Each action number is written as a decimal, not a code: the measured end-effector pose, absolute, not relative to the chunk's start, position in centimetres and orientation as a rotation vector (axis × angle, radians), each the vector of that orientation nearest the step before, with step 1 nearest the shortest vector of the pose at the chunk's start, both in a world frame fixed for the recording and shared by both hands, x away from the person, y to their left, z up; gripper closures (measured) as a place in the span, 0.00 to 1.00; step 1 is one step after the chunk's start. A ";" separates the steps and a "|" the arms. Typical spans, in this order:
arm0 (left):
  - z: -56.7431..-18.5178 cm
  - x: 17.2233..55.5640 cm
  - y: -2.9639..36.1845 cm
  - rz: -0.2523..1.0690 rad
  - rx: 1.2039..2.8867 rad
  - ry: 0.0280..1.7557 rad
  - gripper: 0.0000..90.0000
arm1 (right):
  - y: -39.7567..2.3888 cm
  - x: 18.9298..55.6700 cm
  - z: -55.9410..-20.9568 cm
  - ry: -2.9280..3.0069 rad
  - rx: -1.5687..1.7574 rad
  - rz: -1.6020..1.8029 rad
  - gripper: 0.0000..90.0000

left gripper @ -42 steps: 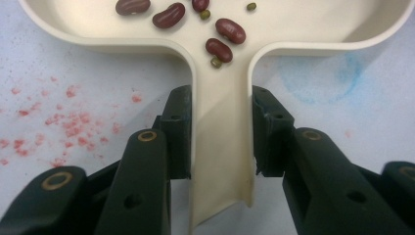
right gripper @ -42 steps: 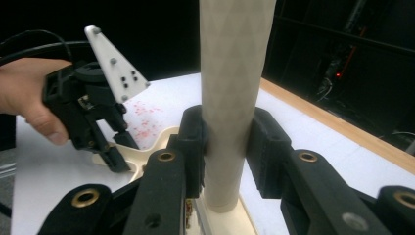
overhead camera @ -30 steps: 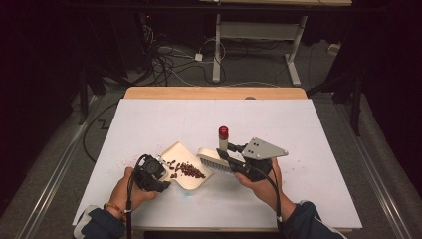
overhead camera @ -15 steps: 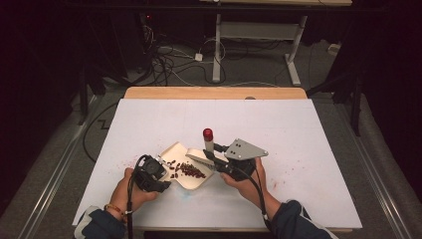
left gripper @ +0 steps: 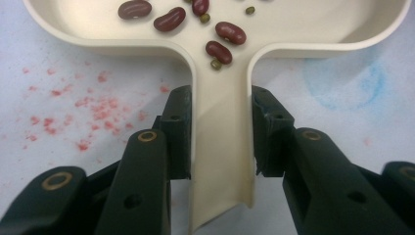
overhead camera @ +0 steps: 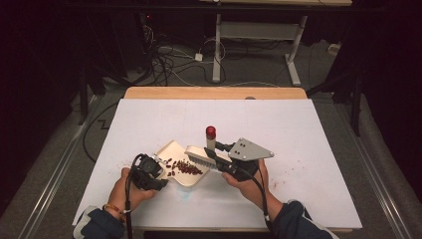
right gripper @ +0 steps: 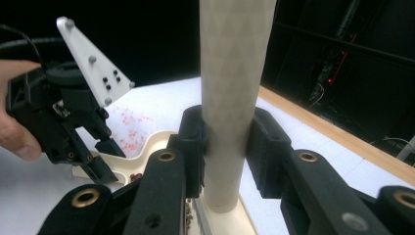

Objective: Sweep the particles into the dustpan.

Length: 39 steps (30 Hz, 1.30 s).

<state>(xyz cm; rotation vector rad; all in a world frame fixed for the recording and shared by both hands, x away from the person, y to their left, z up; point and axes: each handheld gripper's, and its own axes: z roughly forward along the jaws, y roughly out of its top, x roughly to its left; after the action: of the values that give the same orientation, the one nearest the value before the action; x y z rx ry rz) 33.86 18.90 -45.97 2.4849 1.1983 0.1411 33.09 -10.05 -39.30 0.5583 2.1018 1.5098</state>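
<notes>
A cream dustpan (overhead camera: pixel 169 148) lies on the white table with several dark red beans (overhead camera: pixel 187 168) in it. My left gripper (overhead camera: pixel 155 174) is shut on its handle (left gripper: pixel 221 147), one jaw on each side, with beans (left gripper: pixel 169 18) just past the jaws. My right gripper (overhead camera: pixel 217 151) is shut on the upright cream handle (right gripper: pixel 234 73) of a brush, which ends in a red tip (overhead camera: pixel 211 132). The brush head (overhead camera: pixel 200 156) rests at the pan's open right edge. In the right gripper view the left gripper (right gripper: pixel 73 127) shows at the left, by the pan (right gripper: pixel 157 142).
Red specks (overhead camera: pixel 293 169) stain the white table (overhead camera: pixel 298 124) right of my right hand, and more red stains (left gripper: pixel 93 110) lie beside the pan handle. A faint blue smear (left gripper: pixel 342 81) sits near it. The wooden far edge (overhead camera: pixel 214 92) borders dark floor with cables.
My right gripper has carried the brush leftward, bringing the brush head to the dustpan's edge. The left gripper and the pan have stayed put.
</notes>
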 end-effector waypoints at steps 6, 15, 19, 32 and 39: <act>-46.1 34.1 19.7 0.153 2.461 1.242 0.70 | -11.5 33.3 -38.4 2.087 0.593 1.520 0.79; -46.3 34.4 20.7 0.171 2.432 1.290 0.70 | -13.9 33.6 -37.6 2.080 0.640 1.502 0.79; -46.3 34.5 21.2 0.180 2.415 1.312 0.70 | -15.6 33.6 -37.2 2.101 0.663 1.495 0.79; -46.2 34.9 22.7 0.185 2.363 1.368 0.70 | -22.2 32.6 -34.5 2.197 0.669 1.446 0.79; -46.0 34.9 23.4 0.195 2.347 1.393 0.70 | -25.7 31.8 -34.2 2.218 0.717 1.435 0.79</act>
<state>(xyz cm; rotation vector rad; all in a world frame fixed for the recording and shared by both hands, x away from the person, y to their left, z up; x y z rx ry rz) 34.86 23.42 -46.04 2.3469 1.3930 0.1949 31.77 -25.74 -34.17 0.7174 2.2180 1.4346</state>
